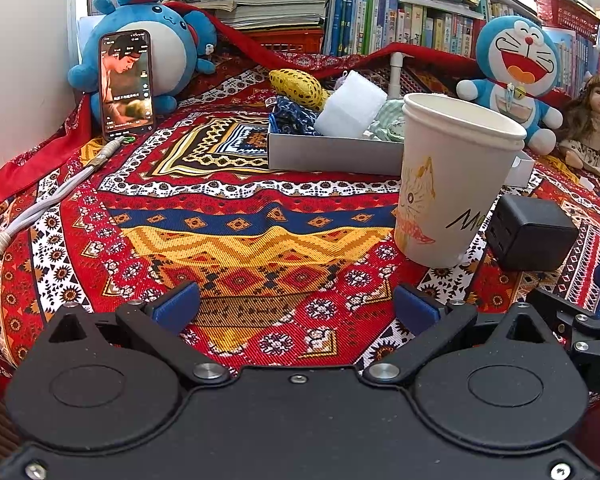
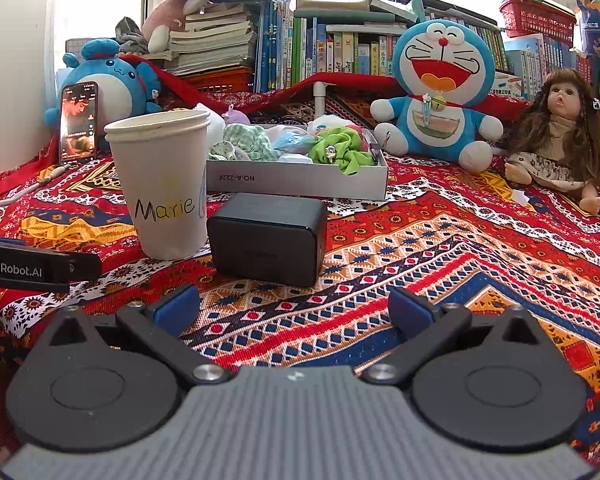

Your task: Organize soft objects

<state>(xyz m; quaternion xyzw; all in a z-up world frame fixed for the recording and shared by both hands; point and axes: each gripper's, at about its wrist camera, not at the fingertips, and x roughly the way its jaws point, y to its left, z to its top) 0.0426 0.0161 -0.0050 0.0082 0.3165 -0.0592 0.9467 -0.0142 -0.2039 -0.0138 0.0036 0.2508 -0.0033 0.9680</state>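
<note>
Soft cloth and foam fill the grey tray (image 1: 332, 154) in the left wrist view: a dark blue patterned cloth (image 1: 294, 118), a yellow dotted pouch (image 1: 298, 84), a white foam block (image 1: 350, 106) and a pale green checked fabric (image 1: 390, 120). These should be light and limp; the foam probably springs back, so a gentle pinch across its short side would suit it, while the cloths want taking at a raised fold. The left hand-held gripper (image 1: 296, 306) hangs low over the patterned desk cover (image 1: 236, 208), its blue fingers spread wide and holding nothing, well short of the tray, with a paper cup (image 1: 452, 184) to its right.

From the right wrist view, the tray (image 2: 296, 178) sits beyond a black box (image 2: 268, 236), and a bright green scrunchie (image 2: 342, 150) with a shiny bead lies at its right end beside the checked fabric (image 2: 246, 142). The scrunchie looks stretchy and likely to snag. The right hand-held gripper (image 2: 294, 306) is likewise spread and empty.
</note>
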